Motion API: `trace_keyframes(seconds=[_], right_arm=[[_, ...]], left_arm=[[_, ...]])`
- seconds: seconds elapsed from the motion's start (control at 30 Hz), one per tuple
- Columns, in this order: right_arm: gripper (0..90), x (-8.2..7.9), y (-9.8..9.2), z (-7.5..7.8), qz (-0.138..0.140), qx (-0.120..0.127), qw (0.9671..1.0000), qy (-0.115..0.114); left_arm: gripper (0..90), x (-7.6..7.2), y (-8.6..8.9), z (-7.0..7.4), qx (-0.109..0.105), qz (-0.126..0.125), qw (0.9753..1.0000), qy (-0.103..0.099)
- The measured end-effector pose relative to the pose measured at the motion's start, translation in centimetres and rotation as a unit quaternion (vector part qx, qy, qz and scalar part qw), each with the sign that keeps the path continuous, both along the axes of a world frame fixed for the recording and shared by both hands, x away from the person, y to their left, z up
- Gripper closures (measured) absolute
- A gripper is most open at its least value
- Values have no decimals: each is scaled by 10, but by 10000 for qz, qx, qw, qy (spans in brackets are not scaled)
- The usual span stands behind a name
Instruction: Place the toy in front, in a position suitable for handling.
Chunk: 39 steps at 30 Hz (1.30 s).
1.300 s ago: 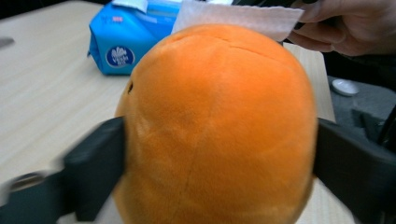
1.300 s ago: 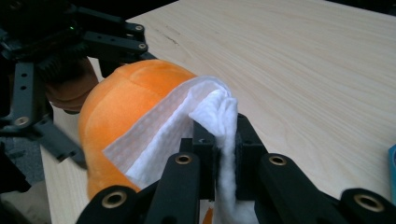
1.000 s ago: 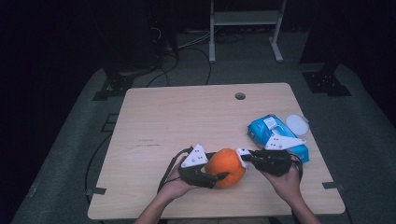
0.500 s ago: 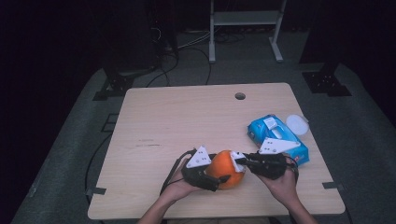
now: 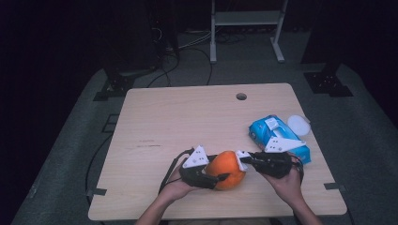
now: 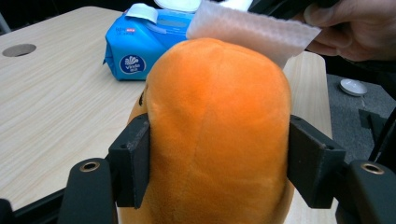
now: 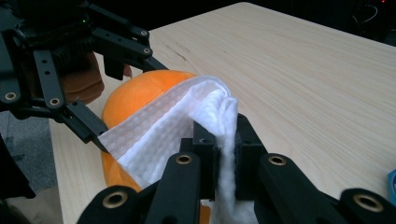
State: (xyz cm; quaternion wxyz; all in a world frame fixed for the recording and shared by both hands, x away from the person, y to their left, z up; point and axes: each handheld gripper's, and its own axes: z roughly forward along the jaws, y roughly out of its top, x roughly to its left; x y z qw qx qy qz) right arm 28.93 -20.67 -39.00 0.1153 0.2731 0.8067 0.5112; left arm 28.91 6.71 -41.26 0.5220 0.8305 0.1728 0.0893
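High view: one orange plush, one wipes pack, two claws.

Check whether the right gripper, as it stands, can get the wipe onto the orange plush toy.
Probably yes: the right gripper pinches the white wipe, which already drapes on the orange plush toy that the left gripper clamps; nothing lies between.

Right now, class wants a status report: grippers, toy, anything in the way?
Left gripper shut on orange plush toy. Right gripper shut on white wipe, draped on the toy. Blue wipe pack sits clear.
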Motion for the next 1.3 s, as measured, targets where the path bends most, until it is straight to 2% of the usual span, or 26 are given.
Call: trace_keyframes(seconds=[0.07, 0.2, 0.23, 0.3, 0.33, 0.37, 0.43, 0.47, 0.6, 0.7, 0.8, 0.87, 1.03, 1.13, 1.2, 1.27, 1.3], right_arm=[[819, -2, 2, 1, 3, -23, 10000, -21], [820, -10, 11, 6, 195, 51, 9997, -116], [820, -13, 18, 8, 342, 27, 9992, -214], [819, -14, 20, 9, 347, -59, 9990, -271], [819, -14, 20, 9, 348, -90, 9990, -269], [819, -11, 17, 6, 320, -49, 9993, -187], [819, -9, 14, 5, 279, -47, 9994, -183], [819, -5, 8, 1, 133, -93, 9998, -127], [820, -1, -1, -3, -22, -65, 10000, 33], [821, -4, 3, -1, 29, -66, 10000, -13], [820, -10, 13, 4, 319, 90, 9994, -64], [821, -15, 23, 6, 445, -33, 9989, -173], [823, -9, 15, 4, 367, 15, 9993, -113], [823, -3, 4, -1, 133, -44, 9999, -4], [823, 1, -4, -7, 5, -114, 9998, 149], [823, 2, -7, -11, 25, -80, 9996, 256], [823, -1, -3, -9, 101, -86, 9997, 209]], left_arm=[[322, 1, 0, -1, 39, 44, 10000, 18], [318, 1, -3, -5, -17, 145, 9999, 74], [289, 1, -4, -5, -23, 154, 9998, 77], [215, 1, -4, -7, -21, 113, 9999, 60], [215, 2, -3, -8, -64, 15, 9999, 86], [192, 3, -3, -9, -67, -8, 10000, 69], [201, 4, -1, -11, -81, -40, 9999, 47], [235, 4, 0, -12, -87, -32, 9999, 48], [261, 4, 0, -12, -120, 22, 9999, 57], [260, 4, -2, -12, -103, 22, 9999, 57], [260, 0, -7, -13, -52, -21, 10000, -4], [261, -1, -7, -13, -6, -35, 10000, -37], [267, 0, -3, -14, -53, -26, 10000, -6], [267, 4, 3, -15, -130, 19, 9999, 95], [266, 7, 7, -15, -224, 101, 9995, 177], [266, 9, 8, -16, -282, 137, 9992, 234], [264, 9, 7, -17, -280, 160, 9992, 225]])
